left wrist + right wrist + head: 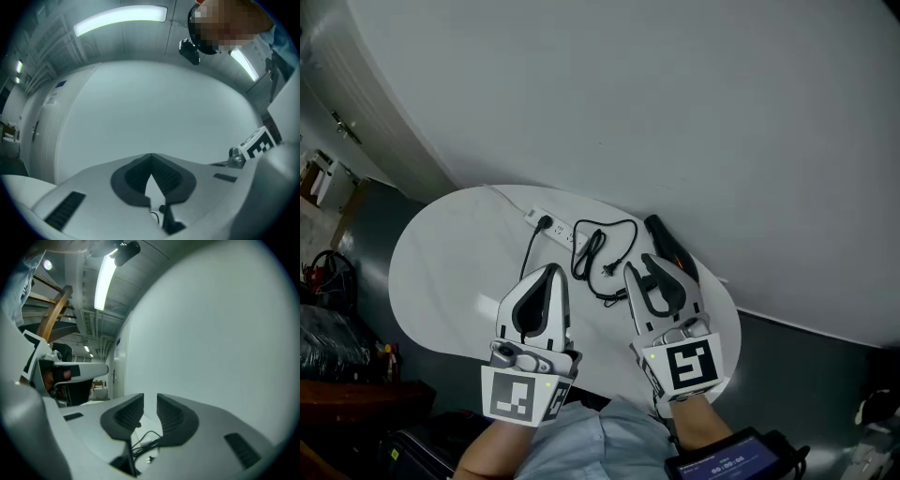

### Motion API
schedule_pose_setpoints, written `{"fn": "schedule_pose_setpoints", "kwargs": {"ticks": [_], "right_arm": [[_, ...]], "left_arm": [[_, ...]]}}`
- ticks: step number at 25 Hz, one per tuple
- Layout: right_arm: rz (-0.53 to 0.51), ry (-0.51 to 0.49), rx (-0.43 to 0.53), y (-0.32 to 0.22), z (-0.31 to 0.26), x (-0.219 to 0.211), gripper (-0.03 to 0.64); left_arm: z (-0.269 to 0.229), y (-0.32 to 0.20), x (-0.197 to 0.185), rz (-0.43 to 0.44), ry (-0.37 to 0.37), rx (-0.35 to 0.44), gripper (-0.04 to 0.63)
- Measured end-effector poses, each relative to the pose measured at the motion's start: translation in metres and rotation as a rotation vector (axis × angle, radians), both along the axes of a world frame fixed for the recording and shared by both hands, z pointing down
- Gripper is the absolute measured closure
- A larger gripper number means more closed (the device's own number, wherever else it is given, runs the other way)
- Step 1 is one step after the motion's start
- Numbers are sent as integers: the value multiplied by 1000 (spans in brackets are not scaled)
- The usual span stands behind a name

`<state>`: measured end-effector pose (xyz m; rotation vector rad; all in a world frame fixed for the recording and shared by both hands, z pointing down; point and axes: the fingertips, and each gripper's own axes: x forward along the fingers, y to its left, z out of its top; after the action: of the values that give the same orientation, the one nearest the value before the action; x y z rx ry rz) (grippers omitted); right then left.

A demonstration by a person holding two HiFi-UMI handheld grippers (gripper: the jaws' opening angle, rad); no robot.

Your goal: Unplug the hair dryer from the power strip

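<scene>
Power strip [553, 227]: white, lying at the far side of the white table [441, 272]; I place everything else from it.
Hair dryer [667, 246]: black with an orange patch, lying to the right of the power strip, well apart from it.
Cord [598, 246]: black, loosely looped on the table between the power strip and the hair dryer.
Plug [609, 272]: at the cord's loose end, lying free on the table on my side of the power strip, in no socket.
Other plug [546, 223]: black, seated in the power strip; its cable runs toward me.
Left gripper [553, 270]: on my side of the power strip, raised, tips closed together on nothing.
Right gripper [642, 272]: right of the power strip, above the cord, jaws a narrow gap apart, empty.
Progress: I judge the unplugging done, with nothing left but to draw my tools back.
</scene>
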<state>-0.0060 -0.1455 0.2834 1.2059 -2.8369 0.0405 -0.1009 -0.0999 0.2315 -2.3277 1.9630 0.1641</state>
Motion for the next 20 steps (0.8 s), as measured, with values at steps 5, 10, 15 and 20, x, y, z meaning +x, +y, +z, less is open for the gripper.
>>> {"fn": "schedule_pose_setpoints", "kwargs": {"ticks": [5, 10, 15, 20], "right_arm": [[-45, -42, 105, 17, -44, -13, 588], [-69, -56, 142, 27, -54, -20, 605], [-81, -58, 152, 30, -54, -25, 615], [-88, -61, 160, 33, -54, -28, 617]], "left_arm": [[-30, 10, -13, -68, -48, 78, 597], [-37, 17, -19, -103, -71, 101, 597], [-35, 20, -23, -111, -73, 101, 597], [-34, 23, -24, -113, -74, 103, 597]]}}
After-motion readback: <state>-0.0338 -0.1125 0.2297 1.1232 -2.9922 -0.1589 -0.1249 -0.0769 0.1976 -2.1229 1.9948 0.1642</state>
